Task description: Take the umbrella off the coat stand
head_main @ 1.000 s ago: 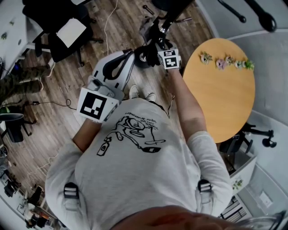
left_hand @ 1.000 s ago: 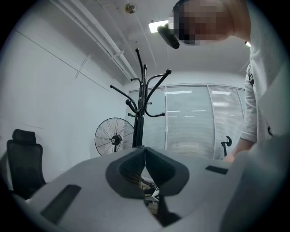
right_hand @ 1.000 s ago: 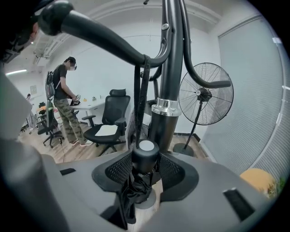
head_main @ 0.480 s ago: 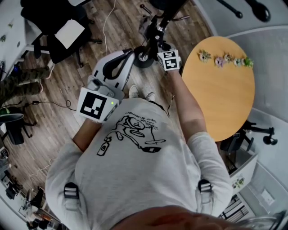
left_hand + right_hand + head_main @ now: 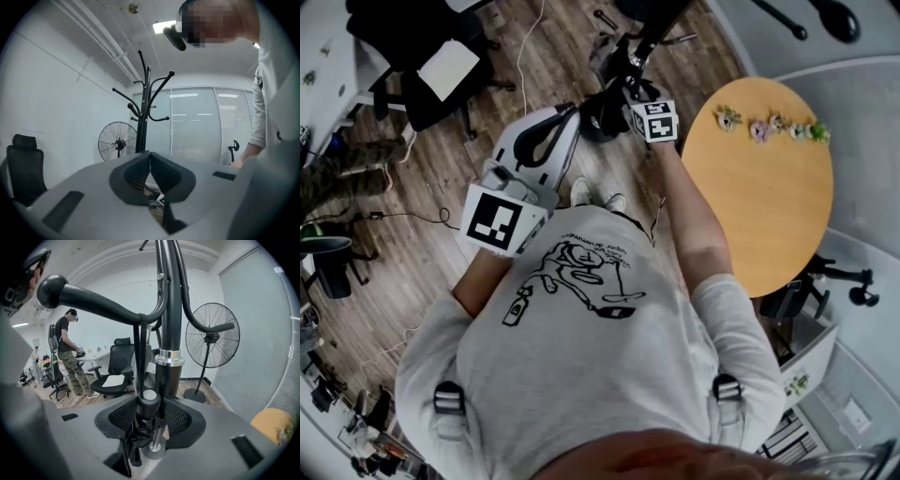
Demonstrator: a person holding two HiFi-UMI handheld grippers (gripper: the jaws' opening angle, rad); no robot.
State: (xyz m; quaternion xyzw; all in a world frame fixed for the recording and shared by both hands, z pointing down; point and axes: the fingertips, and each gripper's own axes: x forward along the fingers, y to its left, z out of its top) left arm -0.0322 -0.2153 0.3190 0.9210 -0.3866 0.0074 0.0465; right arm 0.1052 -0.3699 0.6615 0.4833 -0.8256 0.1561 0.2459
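A black coat stand (image 5: 171,310) rises right in front of my right gripper (image 5: 150,416). A folded black umbrella hangs by its strap (image 5: 137,357) from one curved hook (image 5: 93,298). Its handle (image 5: 149,401), black with a pale cap, sits between the right jaws. Those jaws have just been opening, and both pads still lie against the handle's sides. In the head view the right gripper (image 5: 607,111) reaches the dark umbrella bundle (image 5: 598,124) at the stand (image 5: 642,42). My left gripper (image 5: 150,157) is shut with nothing in it and is held level, back from the stand (image 5: 146,103).
A round wooden table (image 5: 759,178) with small flowers stands to the right. A pedestal fan (image 5: 211,336) is beside the stand. Office chairs (image 5: 431,66) and a standing person (image 5: 65,352) are to the left. A cable (image 5: 403,217) crosses the wooden floor.
Half a second ago a pale ring showed at the right gripper's tip in the head view; now that spot is dark again. Neither hand has shifted.
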